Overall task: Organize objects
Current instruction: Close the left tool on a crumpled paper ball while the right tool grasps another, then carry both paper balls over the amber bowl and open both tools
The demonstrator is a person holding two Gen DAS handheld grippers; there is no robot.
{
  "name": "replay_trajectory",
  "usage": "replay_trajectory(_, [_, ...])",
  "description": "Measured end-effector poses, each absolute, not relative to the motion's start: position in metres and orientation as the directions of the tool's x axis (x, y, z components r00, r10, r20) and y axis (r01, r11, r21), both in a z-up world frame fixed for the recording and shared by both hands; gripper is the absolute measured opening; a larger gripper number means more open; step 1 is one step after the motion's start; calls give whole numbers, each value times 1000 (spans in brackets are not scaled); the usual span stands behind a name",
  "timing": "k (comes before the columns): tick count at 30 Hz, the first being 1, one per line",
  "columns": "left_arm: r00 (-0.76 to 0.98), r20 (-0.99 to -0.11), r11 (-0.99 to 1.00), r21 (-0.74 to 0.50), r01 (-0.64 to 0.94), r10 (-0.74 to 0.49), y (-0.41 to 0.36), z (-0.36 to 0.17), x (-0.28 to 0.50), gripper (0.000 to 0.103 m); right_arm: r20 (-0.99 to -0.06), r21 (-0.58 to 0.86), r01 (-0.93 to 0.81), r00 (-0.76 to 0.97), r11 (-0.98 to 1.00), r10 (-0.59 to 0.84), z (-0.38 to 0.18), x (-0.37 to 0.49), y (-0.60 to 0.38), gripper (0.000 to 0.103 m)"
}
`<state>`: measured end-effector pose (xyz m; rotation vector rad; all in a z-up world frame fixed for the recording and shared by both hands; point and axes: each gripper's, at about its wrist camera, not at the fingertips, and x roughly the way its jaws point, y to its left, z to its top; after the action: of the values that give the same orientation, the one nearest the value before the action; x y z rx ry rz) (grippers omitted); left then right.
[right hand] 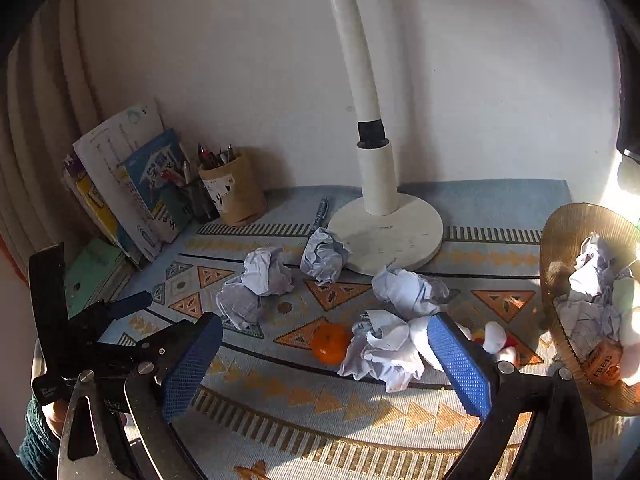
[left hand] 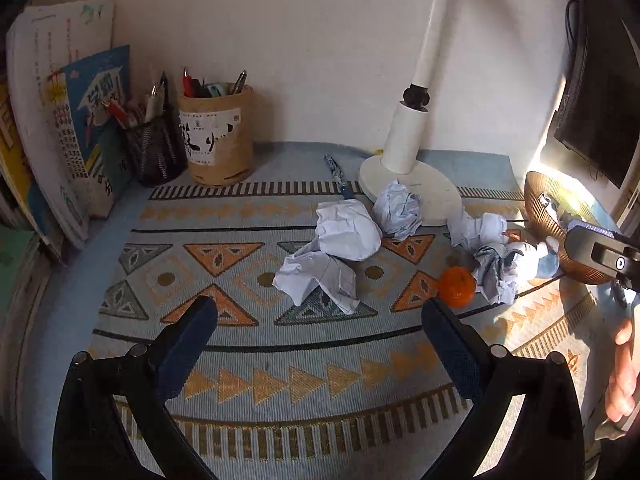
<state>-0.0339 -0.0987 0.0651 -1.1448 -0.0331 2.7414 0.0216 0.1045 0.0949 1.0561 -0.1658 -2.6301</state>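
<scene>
Several crumpled paper balls lie on the patterned mat, one at the centre and one near the orange. A small orange sits beside a soft toy. My left gripper is open just short of the nearest paper ball, holding nothing. My right gripper is open low over the mat, with the orange and a paper ball just beyond its fingers. A brown ribbed bowl at the right holds crumpled paper and a small packet.
A white lamp base stands at the back with a pen beside it. Two pen holders, one brown and one mesh, and leaning books fill the back left corner. A hand shows at the right edge.
</scene>
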Motion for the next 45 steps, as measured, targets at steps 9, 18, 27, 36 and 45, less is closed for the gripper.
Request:
replay_trajectory(9, [-614, -758, -969, -95, -226, 218, -88, 25, -86, 101, -789, 325, 149, -502, -934, -355, 42, -105, 77, 72])
replay_trajectory(18, [-571, -781, -963, -146, -229, 254, -95, 10, -99, 62, -800, 284, 140, -510, -949, -315, 18, -127, 66, 44])
replay_trajectory(27, [-631, -732, -964, -147, -221, 256, -101, 34, -60, 54, -685, 421, 178, -580, -890, -440, 62, -84, 99, 43])
replay_trajectory(36, [-691, -622, -929, -281, -241, 367, -74, 71, 12, 54, -610, 430, 242, -633, -870, -477, 90, 50, 154, 44])
replay_trajectory(45, [-699, -631, -938, -163, -306, 338, 2, 47, 47, 54, -689, 255, 234, -636, -938, -347, 34, 126, 181, 44])
